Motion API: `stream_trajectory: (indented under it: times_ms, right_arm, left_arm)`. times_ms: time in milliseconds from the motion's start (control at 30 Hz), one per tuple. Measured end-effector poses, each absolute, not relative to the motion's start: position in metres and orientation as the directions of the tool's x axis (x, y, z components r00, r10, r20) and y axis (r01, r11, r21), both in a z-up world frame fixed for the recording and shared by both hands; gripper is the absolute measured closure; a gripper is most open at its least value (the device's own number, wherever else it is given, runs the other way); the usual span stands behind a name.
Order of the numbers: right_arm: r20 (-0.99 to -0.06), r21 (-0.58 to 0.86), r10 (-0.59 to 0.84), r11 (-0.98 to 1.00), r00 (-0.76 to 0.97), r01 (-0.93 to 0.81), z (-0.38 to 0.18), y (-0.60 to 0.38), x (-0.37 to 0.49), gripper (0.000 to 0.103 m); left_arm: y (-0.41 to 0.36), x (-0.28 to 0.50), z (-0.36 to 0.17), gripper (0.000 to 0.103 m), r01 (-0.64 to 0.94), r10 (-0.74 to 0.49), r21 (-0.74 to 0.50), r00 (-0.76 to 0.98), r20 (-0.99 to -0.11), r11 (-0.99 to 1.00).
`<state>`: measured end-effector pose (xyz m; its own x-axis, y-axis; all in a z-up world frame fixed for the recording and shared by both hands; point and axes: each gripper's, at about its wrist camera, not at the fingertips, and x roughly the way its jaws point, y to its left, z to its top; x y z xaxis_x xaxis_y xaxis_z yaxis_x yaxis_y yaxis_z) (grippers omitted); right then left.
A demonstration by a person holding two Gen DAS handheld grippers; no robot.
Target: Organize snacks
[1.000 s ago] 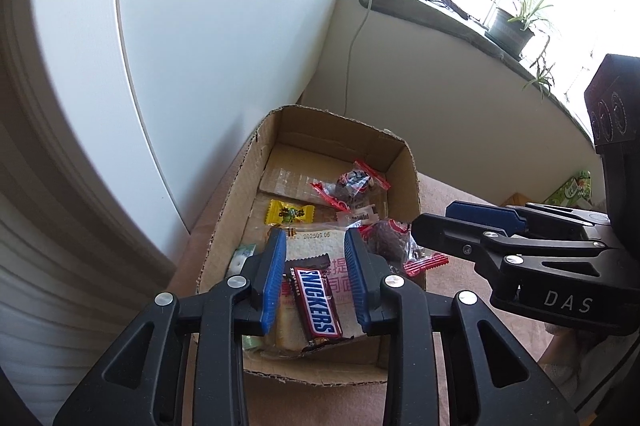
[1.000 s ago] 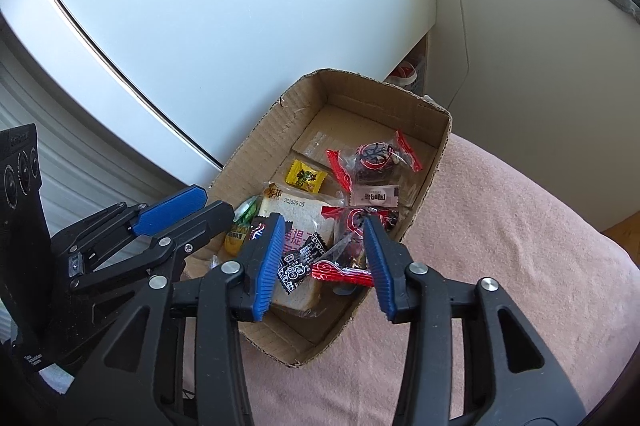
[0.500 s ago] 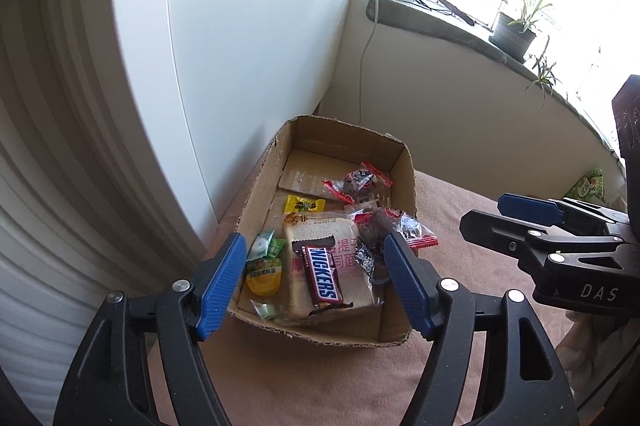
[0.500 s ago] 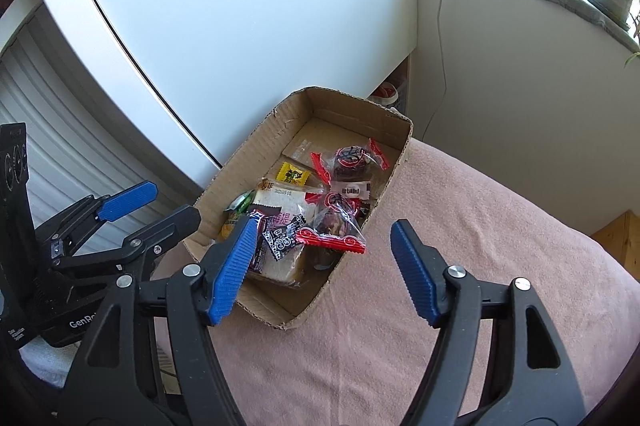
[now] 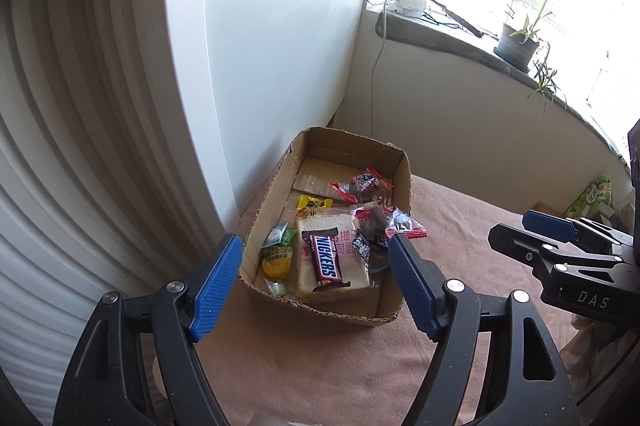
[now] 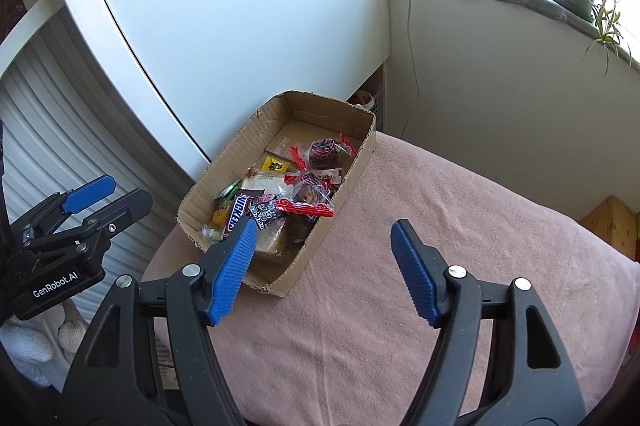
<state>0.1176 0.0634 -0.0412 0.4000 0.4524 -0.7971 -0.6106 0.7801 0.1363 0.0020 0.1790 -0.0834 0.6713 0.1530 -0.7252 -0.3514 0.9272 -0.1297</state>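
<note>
With both left tongs (image 5: 314, 286) and right tongs (image 6: 322, 272) having just been opening and now hanging spread and empty, snacks (image 5: 326, 258) are sitting piled in the box (image 5: 320, 308) on the pink surface (image 6: 440, 226), so packing is looking nearly done.

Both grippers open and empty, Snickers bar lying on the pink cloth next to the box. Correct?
Not quite. The Snickers bar lies inside the cardboard box, on top of the bread packet, not on the pink cloth; the left wrist view shows it. Left gripper and right gripper are indeed open and empty.
</note>
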Motion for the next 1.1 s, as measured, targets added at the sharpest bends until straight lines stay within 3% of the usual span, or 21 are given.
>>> stream_trajectory:
  times_ms: [1100]
  right_arm:
    - [-0.792, 0.141, 0.449, 0.793, 0.413, -0.592, -0.042, 0.056, 0.110, 0.030]
  left_arm:
    - [0.168, -0.010, -0.074, 0.027, -0.357, 0.167, -0.118, 0.672, -0.721, 0.927]
